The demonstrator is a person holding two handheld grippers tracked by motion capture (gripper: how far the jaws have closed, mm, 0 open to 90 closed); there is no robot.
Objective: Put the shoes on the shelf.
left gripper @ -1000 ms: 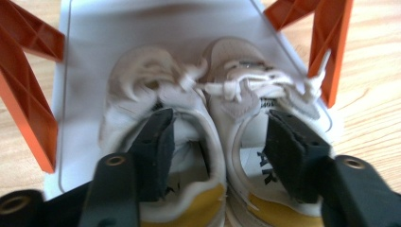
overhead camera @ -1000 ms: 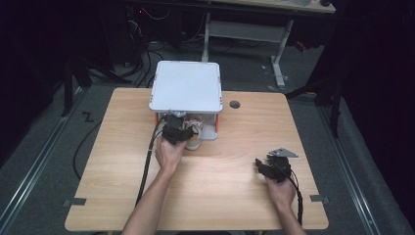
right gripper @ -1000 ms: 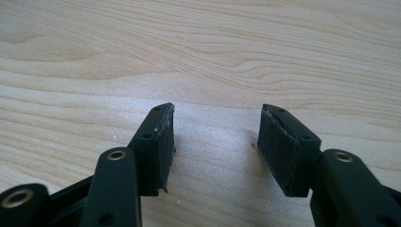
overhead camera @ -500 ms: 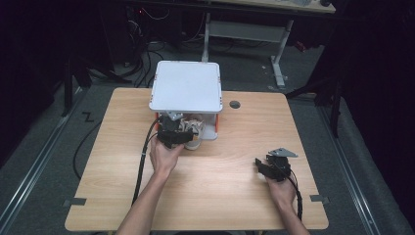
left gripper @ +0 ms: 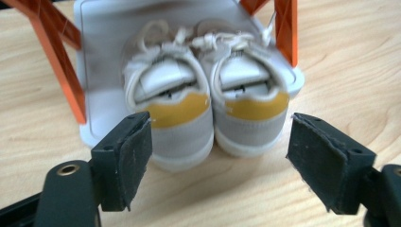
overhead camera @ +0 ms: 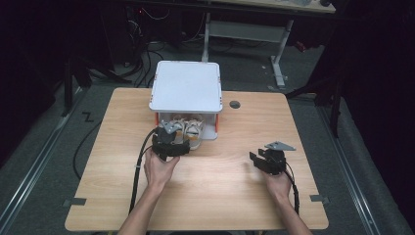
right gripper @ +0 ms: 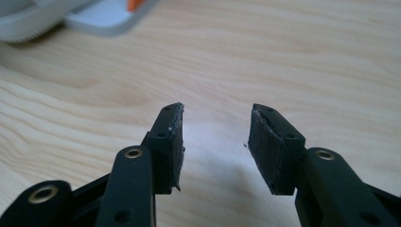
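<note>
The left gripper (left gripper: 220,156), jaws just opened wide, sits just behind the shoes (left gripper: 208,109) on the rack (overhead camera: 186,88) shelf, touching nothing, while the right gripper (right gripper: 215,142), jaws closing, holds nothing over the table (overhead camera: 220,196)

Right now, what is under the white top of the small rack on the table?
Under the white top, a pair of white sneakers with yellow heel patches stands side by side on the lower shelf. Their toes are covered.
</note>
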